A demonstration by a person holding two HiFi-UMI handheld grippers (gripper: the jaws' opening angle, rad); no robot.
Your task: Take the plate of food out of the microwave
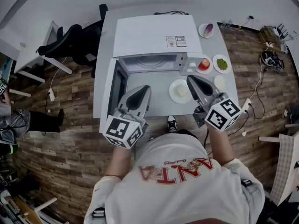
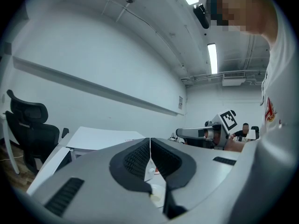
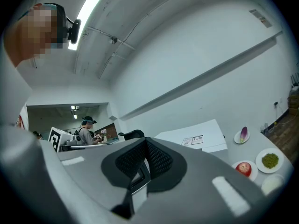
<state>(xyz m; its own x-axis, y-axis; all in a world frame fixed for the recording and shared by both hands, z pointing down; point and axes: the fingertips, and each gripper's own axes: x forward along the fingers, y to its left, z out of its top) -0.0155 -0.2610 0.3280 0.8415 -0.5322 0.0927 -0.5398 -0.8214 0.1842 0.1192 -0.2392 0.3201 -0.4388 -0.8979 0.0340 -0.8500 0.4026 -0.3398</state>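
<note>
Plate of food [image 1: 180, 91] lay on the grey table [image 1: 156, 101], outside the microwave [image 1: 152, 41]. It sat between the microwave's front and the table's front edge, toward the right-hand side, and carried one pale piece of food. The microwave door [image 1: 117, 85] stood swung open toward the table's left edge, and the cavity [image 1: 150, 62] was exposed.

Right gripper [image 1: 191, 80] was held over the table with its tip just beside the right rim of the plate; contact could not be confirmed from the head view. In its own view the right gripper [image 3: 145, 157] had its jaws fully together with nothing between them. Left gripper [image 1: 145, 88] hovered over the bare table in front of the open cavity, apart from the plate. In its own view the left gripper [image 2: 150, 153] likewise had its jaws pressed together and held nothing.

Along the table's right edge, beside the microwave, stood a plate with a red apple [image 1: 204, 64] and a plate of green food [image 1: 222, 63], side by side. An empty white dish [image 1: 219, 82] lay just in front of them. A plate with a purple item [image 1: 206, 30] sat near the table's rear right corner. A black office chair [image 1: 70, 41] stood on the wooden floor [image 1: 70, 120] off the table's left edge.
</note>
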